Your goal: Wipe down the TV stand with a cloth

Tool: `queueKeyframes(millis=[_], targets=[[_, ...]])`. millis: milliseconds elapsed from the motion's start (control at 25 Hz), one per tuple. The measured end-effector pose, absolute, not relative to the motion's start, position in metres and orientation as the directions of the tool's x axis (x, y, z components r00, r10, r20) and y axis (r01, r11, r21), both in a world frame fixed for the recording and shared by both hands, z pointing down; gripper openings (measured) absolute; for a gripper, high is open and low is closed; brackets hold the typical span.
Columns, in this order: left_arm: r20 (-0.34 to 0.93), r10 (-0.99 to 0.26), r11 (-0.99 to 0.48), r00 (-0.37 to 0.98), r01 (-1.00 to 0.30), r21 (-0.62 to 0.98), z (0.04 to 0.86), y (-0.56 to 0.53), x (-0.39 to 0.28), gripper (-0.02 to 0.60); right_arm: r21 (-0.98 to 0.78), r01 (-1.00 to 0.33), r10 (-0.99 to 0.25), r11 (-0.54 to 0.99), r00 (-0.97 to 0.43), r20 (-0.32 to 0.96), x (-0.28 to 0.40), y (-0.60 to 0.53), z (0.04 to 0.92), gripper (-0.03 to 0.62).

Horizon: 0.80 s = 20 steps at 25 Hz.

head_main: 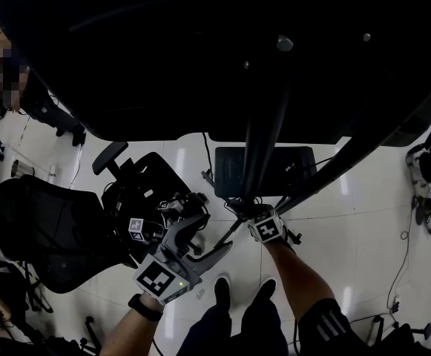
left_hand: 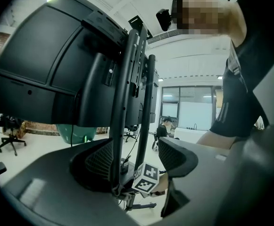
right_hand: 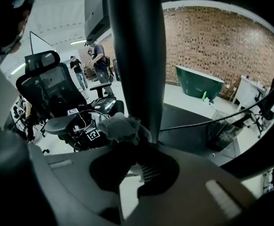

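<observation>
Wiping under way, judged far from finished: only the low part of the TV stand's black metal upright [right_hand: 137, 55] engaged. Right gripper [right_hand: 132, 142] clamped on the crumpled grey cloth [right_hand: 118, 126], cloth pressed against that upright. Left gripper [left_hand: 134, 159] to the left of the upright, jaws spread apart and empty, seemingly idle.

Two grippers in the head view: left gripper [head_main: 214, 232] at 7 o'clock, right gripper [head_main: 251, 213] at 6. One cloth [right_hand: 120, 126]. One TV stand [head_main: 262, 143] with two uprights. One office chair [head_main: 44, 228] at 8 o'clock, carrying one loose marker cube [head_main: 136, 227]. One green tub [right_hand: 198, 81]. Two standing people [right_hand: 97, 55] at 11 o'clock in the right gripper view.
</observation>
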<state>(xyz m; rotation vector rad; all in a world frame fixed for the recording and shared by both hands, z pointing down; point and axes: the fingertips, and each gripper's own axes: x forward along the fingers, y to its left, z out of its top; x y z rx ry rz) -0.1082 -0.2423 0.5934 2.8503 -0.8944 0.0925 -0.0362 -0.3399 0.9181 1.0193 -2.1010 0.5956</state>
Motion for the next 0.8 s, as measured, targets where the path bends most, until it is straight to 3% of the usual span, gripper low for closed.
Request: queueKeyframes(millis=[360,800], targets=[[0.086,-0.554,-0.818,0.828,-0.561,0.128,0.566,-0.216,-0.119,0.321,-0.145,-0.806,-0.567,0.574,-0.520,0.639,-0.023,-0.288,0.822,0.023],[0.044,-0.483,-0.869,0.875,-0.485,0.104,0.490,-0.131,-0.127,0.319,-0.143,-0.819,-0.770,0.555,-0.572,0.284,0.016,-0.161,0.569,0.023]])
